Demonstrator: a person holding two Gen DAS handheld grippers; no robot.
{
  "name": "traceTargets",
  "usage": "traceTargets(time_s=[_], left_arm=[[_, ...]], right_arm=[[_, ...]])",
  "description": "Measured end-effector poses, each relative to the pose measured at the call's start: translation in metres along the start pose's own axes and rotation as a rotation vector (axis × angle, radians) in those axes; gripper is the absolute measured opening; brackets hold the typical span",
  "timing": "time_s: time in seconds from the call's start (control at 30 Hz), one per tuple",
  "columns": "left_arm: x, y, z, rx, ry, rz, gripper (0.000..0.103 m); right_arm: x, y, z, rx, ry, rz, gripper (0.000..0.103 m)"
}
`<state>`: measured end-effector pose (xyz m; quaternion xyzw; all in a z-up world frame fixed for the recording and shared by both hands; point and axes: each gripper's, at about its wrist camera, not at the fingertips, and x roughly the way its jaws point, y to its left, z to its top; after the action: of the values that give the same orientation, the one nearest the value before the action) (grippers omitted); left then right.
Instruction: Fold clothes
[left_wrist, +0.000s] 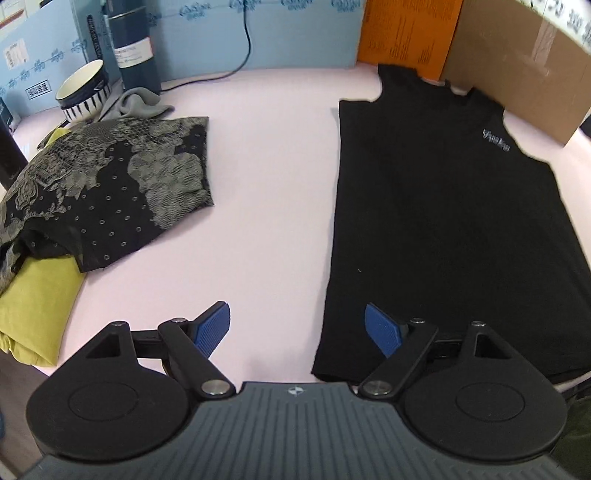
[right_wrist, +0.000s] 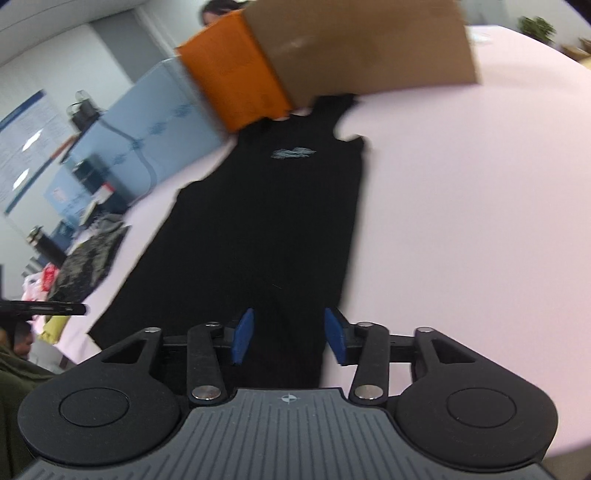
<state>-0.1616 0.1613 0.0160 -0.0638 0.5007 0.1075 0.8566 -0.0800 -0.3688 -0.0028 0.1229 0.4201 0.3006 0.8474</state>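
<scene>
Left wrist | black tank top (left_wrist: 443, 229) chest logo (left_wrist: 496, 139) unreadable

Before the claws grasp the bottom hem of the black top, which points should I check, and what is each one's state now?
1. Left claw open and empty: ok.
2. Right claw open and empty: ok.
3. Black top lies flat on the pink table: ok.
4. Bottom hem is nearest the claws, free of other items: ok.
5. Patterned garment lies apart from the top: ok.
6. Straps beside the cardboard box, touching or trapped: cannot tell.
</scene>
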Motion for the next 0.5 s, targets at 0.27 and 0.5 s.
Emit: traceTargets(time_s=[0.27,0.5], left_arm=[[0.031,-0.019,-0.017,0.002,0.150,0.049,0.078],[0.037,-0.019,-0.023,-0.022,0.163,0.040,0.082]], right_arm=[[0.087,0.057,0.022,-0.125,0.098,0.160,0.062],[0.085,0.043,0.000,-0.097,0.294,0.186,0.070]])
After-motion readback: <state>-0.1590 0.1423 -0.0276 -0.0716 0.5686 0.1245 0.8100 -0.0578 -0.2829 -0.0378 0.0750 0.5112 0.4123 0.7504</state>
